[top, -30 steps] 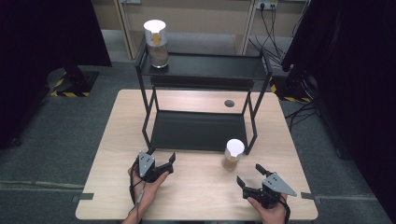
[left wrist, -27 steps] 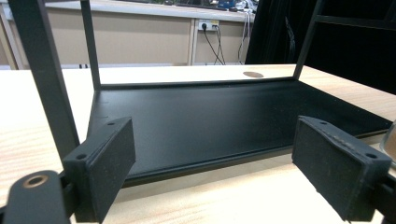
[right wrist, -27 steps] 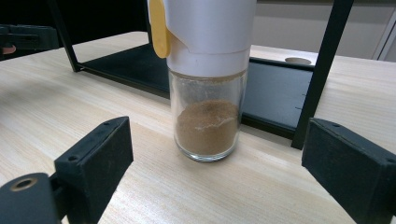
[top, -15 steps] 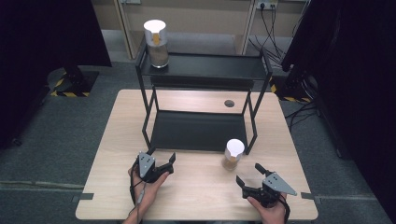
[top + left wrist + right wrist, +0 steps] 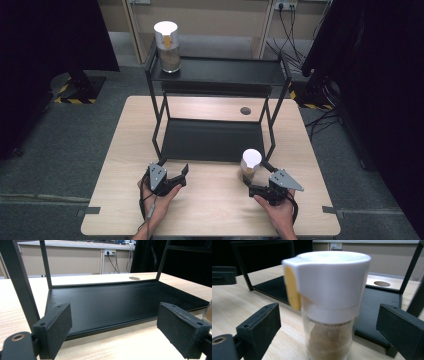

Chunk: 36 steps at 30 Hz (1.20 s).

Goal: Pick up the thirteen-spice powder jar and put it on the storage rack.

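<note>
A clear jar [image 5: 250, 165] with a white lid and a yellow tab, holding brown powder, stands upright on the wooden table by the rack's front right leg. My right gripper [image 5: 255, 174] is open around it. Its jaws have just been opening, and in the right gripper view the jar [image 5: 329, 300] sits between the two pads [image 5: 262, 325] with a gap on each side. My left gripper [image 5: 175, 173] rests open at the front left, and nothing lies between its pads [image 5: 57, 325]. A second jar of the same kind [image 5: 167, 42] stands on the rack's top shelf at the left.
The black two-tier metal rack [image 5: 220, 74] fills the middle of the table, and its low shelf [image 5: 112, 300] lies bare just ahead of my left gripper. A round hole [image 5: 245, 110] is cut in the tabletop [image 5: 220, 210] behind the rack. Grey floor surrounds the table.
My right gripper has moved forward and left, so the jar on the table now stands between its jaws. The left gripper and both jars have stayed put.
</note>
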{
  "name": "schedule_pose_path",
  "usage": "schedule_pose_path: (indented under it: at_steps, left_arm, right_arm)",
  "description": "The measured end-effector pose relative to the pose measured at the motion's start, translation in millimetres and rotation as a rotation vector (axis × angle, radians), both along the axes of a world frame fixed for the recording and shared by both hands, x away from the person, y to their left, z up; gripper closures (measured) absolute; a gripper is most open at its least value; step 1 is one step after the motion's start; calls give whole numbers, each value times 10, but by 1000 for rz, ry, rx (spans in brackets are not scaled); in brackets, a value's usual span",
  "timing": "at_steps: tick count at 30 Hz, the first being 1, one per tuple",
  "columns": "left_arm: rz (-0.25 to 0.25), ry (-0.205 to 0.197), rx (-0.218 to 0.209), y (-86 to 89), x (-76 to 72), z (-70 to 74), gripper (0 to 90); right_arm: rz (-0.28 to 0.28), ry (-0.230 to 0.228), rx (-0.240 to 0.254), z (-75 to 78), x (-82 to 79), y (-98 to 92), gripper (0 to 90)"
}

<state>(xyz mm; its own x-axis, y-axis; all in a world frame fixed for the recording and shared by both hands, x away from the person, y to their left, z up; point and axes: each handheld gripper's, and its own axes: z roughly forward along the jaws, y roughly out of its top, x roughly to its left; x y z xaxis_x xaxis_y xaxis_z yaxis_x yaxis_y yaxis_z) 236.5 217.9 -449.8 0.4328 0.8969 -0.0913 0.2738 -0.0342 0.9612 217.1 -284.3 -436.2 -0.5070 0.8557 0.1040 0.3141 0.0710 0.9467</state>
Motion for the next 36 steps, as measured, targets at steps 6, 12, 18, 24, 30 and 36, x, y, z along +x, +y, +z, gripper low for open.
schedule_pose_path:
  at_steps: [6,12,18,24,30,36]
  left_arm:
    - [1,-3,-2,-2,-6,-5,122]
    - [-1,-3,1,-4,-5,-3,122]
    - [-3,-6,9,-8,-8,-2,122]
    - [-1,-6,4,-6,-10,-5,121]
    - [1,-4,-2,-4,-7,-7,122]
    - [0,-3,1,-6,-5,-3,122]
  right_arm:
    - [4,8,-26,-20,130,80,129]
    - [3,10,-41,-34,168,106,206]
    - [1,6,-38,-77,157,118,304]
    - [-16,7,-43,-48,129,150,308]
    - [-32,-36,-12,16,25,139,308]
    - [-40,-80,3,115,-28,143,308]
